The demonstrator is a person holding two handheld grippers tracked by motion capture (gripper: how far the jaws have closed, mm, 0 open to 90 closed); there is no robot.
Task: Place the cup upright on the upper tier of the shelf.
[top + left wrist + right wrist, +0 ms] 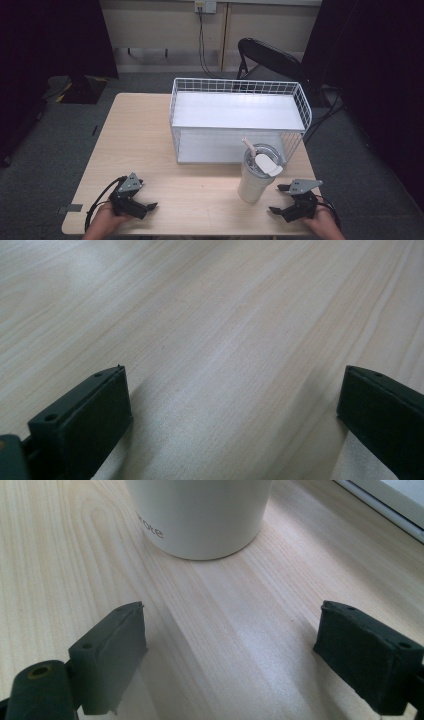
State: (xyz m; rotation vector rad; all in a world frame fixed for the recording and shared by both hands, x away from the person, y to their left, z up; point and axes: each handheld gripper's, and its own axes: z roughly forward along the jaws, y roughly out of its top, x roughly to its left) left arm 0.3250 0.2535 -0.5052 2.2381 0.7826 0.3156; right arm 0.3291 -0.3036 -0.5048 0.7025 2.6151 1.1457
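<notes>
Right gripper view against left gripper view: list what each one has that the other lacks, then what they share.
Right gripper view alone: the base of the white tumbler standing just ahead of the right gripper, and an edge of the wire basket at the upper right. Left gripper view alone: the left gripper. Shared: open black jaws over the light wooden table.
</notes>
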